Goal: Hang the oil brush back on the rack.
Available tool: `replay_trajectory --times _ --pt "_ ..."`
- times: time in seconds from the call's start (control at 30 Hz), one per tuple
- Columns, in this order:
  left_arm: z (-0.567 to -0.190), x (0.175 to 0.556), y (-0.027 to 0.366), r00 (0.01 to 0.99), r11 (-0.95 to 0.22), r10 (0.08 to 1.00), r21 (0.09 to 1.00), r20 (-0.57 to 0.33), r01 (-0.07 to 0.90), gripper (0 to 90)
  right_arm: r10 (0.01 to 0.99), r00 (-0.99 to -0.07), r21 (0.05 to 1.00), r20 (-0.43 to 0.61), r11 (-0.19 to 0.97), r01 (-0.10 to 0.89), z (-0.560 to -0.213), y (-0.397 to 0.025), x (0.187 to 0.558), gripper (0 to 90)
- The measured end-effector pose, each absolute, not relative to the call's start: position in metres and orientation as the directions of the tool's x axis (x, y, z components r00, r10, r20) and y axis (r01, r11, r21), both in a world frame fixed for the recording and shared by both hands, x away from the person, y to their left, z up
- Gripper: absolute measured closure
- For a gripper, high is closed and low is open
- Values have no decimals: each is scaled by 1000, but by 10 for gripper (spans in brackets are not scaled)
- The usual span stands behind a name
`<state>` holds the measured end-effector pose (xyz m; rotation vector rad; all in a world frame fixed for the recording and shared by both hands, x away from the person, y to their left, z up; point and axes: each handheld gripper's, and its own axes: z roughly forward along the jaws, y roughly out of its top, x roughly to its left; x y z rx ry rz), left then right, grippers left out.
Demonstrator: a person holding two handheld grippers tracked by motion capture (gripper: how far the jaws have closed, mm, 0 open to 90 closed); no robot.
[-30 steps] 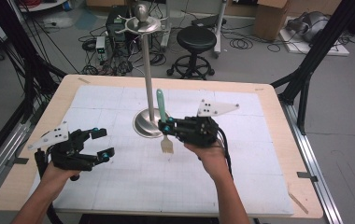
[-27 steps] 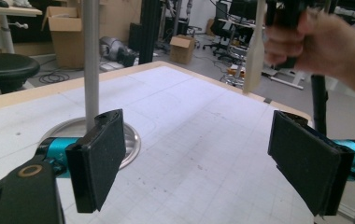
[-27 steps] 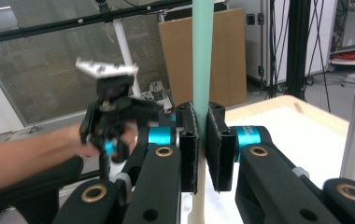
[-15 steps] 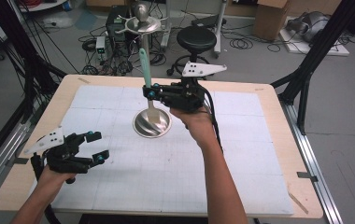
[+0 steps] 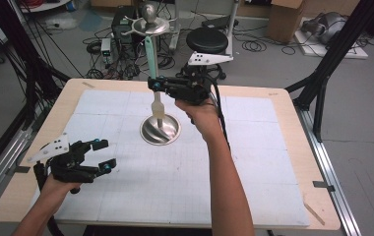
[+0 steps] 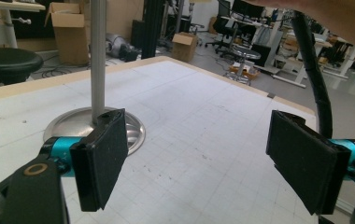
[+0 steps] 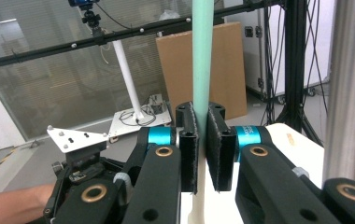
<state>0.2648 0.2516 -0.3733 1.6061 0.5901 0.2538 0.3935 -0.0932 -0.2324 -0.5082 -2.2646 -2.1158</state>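
My right hand-held gripper [image 5: 156, 84] pinches a spatula [image 5: 149, 54] with a mint-green handle and cream blade, holding it upright above the round metal base [image 5: 160, 130] of a tall stand, near the middle of the table [image 5: 268, 147] toward its far edge. The stand's pole [image 7: 353, 88] rises just beside my jaws. My left hand-held gripper [image 5: 96, 156] rests near the table's near left corner, jaws spread and empty. I judge I am lifting the spatula to hang it on the rack [image 5: 148, 25] at the top; next comes raising it to a hook.
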Motion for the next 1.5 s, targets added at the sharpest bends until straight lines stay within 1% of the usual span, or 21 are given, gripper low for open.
replay_trajectory --times 0.33,0.63,1.03,1.27,1.3,1.33,1.4,1.47,1.5 --pt "-373 265 252 841 -28 511 975 -177 222 213 221 -948 969 229 41 244 -237 -93 401 842" --pt "-373 265 252 842 -36 509 973 -177 226 217 240 -941 966 238 40 254 -239 -96 409 842" --pt "-373 264 251 843 -36 508 973 -177 226 218 211 -952 967 223 73 243 -235 -91 416 842" --pt "-373 265 252 841 -37 510 973 -178 228 218 234 -947 966 221 84 246 -237 -89 418 832" --pt "-373 265 252 842 -41 511 973 -175 227 218 243 -943 963 228 84 255 -237 -90 417 825" --pt "-373 265 252 841 -40 511 973 -176 228 219 253 -942 964 222 84 250 -236 -90 417 799" --pt "-373 265 252 839 -38 514 973 -176 228 218 290 -929 961 231 79 264 -236 -93 416 655" --pt "-373 265 253 838 -35 516 973 -176 226 219 331 -918 960 219 97 264 -235 -96 413 593" --pt "-373 266 253 837 -32 518 974 -176 225 218 359 -912 961 198 110 252 -236 -99 410 541"
